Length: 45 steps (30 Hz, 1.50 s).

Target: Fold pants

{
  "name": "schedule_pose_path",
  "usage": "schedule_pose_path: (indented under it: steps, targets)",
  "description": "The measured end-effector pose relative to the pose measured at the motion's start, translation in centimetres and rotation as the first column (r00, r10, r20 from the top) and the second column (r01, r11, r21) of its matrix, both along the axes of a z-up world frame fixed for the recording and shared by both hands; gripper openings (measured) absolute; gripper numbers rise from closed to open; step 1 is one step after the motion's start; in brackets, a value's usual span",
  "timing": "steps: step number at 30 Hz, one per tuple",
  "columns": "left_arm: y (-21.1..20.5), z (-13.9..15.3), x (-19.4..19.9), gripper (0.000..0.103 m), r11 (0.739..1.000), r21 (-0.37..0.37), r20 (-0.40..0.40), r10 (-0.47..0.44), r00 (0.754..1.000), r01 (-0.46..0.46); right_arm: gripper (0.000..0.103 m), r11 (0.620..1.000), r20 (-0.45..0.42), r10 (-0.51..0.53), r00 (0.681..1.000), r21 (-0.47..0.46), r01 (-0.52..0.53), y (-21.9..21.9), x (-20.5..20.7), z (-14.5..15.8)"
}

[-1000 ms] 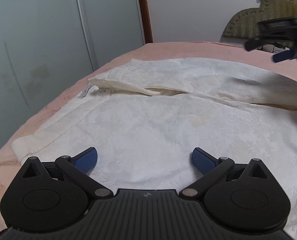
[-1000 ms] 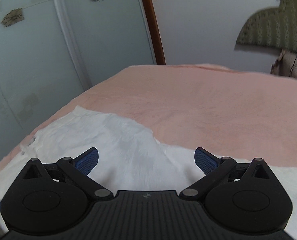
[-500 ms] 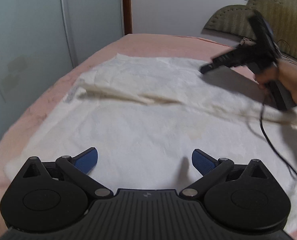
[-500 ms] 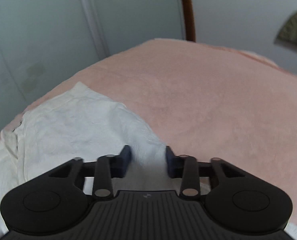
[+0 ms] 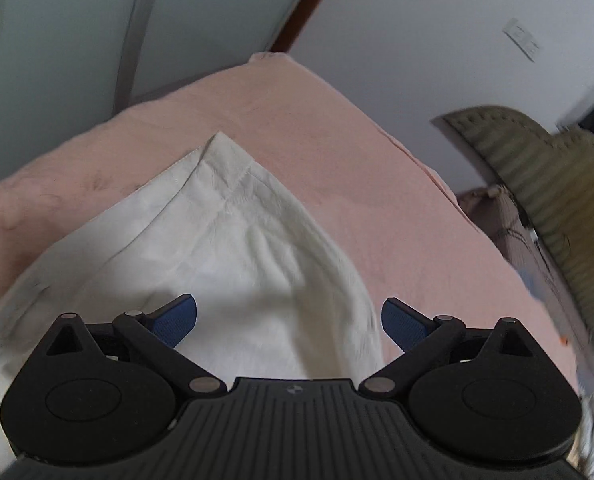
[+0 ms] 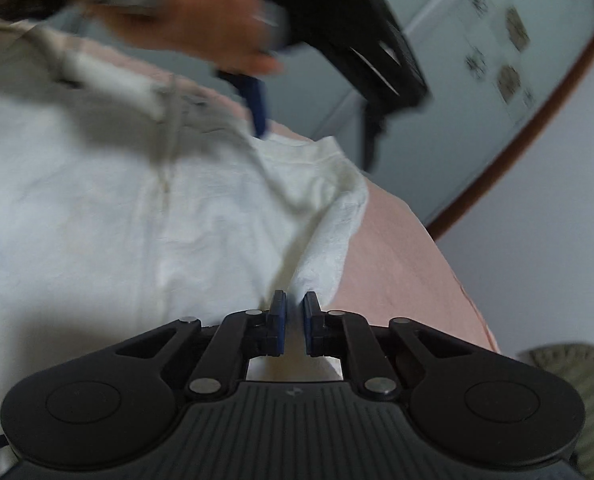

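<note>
White pants lie on a pink bed cover; in the left wrist view one corner points away from me. My left gripper is open and empty just above the pants' right edge. In the right wrist view my right gripper is shut on a fold of the pants at their edge, and the cloth rises in a ridge from the pads. The left gripper and the hand holding it show blurred above the far pants corner there.
A glass wardrobe door and a white wall stand behind the bed. A padded olive headboard is at the right. The pink bed cover stretches right of the pants.
My right gripper has closed on the pants' edge and turned. My left gripper has swung over to a far corner of the pants and stays open.
</note>
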State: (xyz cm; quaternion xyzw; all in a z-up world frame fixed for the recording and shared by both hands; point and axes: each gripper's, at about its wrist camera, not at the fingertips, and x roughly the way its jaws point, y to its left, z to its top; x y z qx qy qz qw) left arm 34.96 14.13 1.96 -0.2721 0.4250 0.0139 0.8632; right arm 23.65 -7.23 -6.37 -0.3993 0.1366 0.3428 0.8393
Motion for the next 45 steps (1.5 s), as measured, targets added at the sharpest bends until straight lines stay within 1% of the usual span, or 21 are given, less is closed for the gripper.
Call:
schedule_pose_path:
  steps: [3,5,7,8,9,10,17,19,23,25,26,27,28,29,32,34,37,39,41,43,45]
  targets:
    - [0.8,-1.4,2.8,0.096,0.997,-0.059,-0.053,0.038,0.998,-0.042,0.009,1.0,0.014,0.02,1.0,-0.014,-0.02,-0.2,-0.7,-0.6]
    - [1.4,-2.3,4.1,0.088,0.995,-0.085,-0.097,0.051,0.994,-0.059,0.009,1.0,0.022,0.025,0.999,-0.016,-0.025,-0.3,-1.1,-1.0]
    - [1.8,-2.9,4.3,0.074,0.99,-0.108,-0.123,0.074,0.99,-0.088,0.009,1.0,0.02,0.027,0.999,-0.013,-0.027,-0.5,-1.2,-1.3]
    - [1.9,-3.0,4.1,0.062,0.991,-0.104,-0.119,0.076,0.99,-0.089,0.009,1.0,0.022,0.023,1.0,-0.01,-0.023,-0.1,-1.3,-1.4]
    - [1.9,-3.0,3.7,0.027,0.992,-0.102,-0.114,0.066,0.991,-0.078,0.009,1.0,0.021,0.018,1.0,-0.005,-0.018,-0.1,-1.4,-1.5]
    - [1.9,-2.9,3.1,0.013,0.992,-0.104,-0.097,0.056,0.994,-0.066,0.009,1.0,0.022,0.011,1.0,0.008,-0.011,-0.2,-1.6,-1.4]
    - [1.6,0.8,-8.3,0.008,0.998,0.061,0.123,-0.008,0.992,0.0,0.009,0.982,0.014,-0.099,0.995,0.161,0.095,-4.5,-5.9,2.4]
    - [2.0,1.2,-12.4,0.007,0.999,0.049,0.164,-0.03,0.986,0.023,0.009,0.973,0.0,-0.144,0.99,0.181,0.142,-6.5,-7.9,3.7]
    - [3.3,1.0,-20.8,0.006,0.995,-0.052,0.227,-0.067,0.972,0.08,0.011,0.964,-0.023,-0.212,0.977,0.162,0.213,-8.9,-11.2,5.0]
    - [3.8,-0.5,-23.9,0.006,0.997,-0.016,0.247,-0.064,0.967,0.07,0.021,0.966,-0.043,-0.224,0.974,0.12,0.228,-9.3,-12.2,5.0]
    - [3.5,-1.3,-24.7,0.006,0.998,0.019,0.235,-0.066,0.97,0.064,0.035,0.969,-0.034,-0.228,0.973,0.088,0.23,-9.3,-12.4,4.7]
    - [3.4,-2.2,-24.8,0.006,0.997,0.045,0.213,-0.069,0.975,0.061,0.061,0.972,-0.025,-0.227,0.974,0.053,0.228,-9.1,-12.6,4.3]
    - [3.6,-3.0,-25.2,0.007,0.998,0.044,0.178,-0.057,0.982,0.05,0.074,0.975,-0.015,-0.221,0.975,0.013,0.221,-8.8,-12.7,3.8]
    - [3.8,-3.8,-25.0,0.007,0.999,0.021,0.149,-0.044,0.988,0.042,0.08,0.98,0.005,-0.197,0.98,-0.02,0.197,-8.6,-12.9,3.4]
    - [4.1,-5.3,-23.8,0.011,1.0,-0.007,0.118,-0.011,0.993,0.012,0.079,0.984,0.021,-0.159,0.987,-0.077,0.16,-7.5,-12.5,2.8]
    - [4.2,-5.5,-23.4,0.019,1.0,-0.025,0.127,0.003,0.992,0.0,0.076,0.982,0.025,-0.137,0.99,-0.126,0.139,-6.6,-12.2,2.1]
    - [4.4,-5.7,-23.1,0.026,0.999,-0.032,0.129,0.039,0.991,-0.035,0.056,0.973,0.004,-0.12,0.993,-0.2,0.118,-5.5,-11.6,0.5]
    - [4.8,-6.1,-23.1,0.029,0.997,-0.053,0.134,0.063,0.989,-0.056,0.028,0.963,-0.016,-0.138,0.99,-0.235,0.13,-5.1,-11.2,-0.5]
    - [5.8,-6.1,-23.6,0.031,0.993,-0.068,0.137,0.103,0.985,-0.094,0.016,0.965,-0.017,-0.152,0.988,-0.218,0.144,-5.0,-11.6,-0.8]
    - [6.3,-5.8,-23.8,0.028,0.992,-0.052,0.149,0.118,0.982,-0.112,0.009,0.972,-0.029,-0.17,0.985,-0.169,0.163,-5.3,-12.4,-0.2]
    - [6.4,-5.4,-24.2,0.008,0.994,-0.001,0.172,0.108,0.979,-0.11,0.009,0.977,-0.059,-0.189,0.98,-0.108,0.182,-6.0,-13.6,0.6]
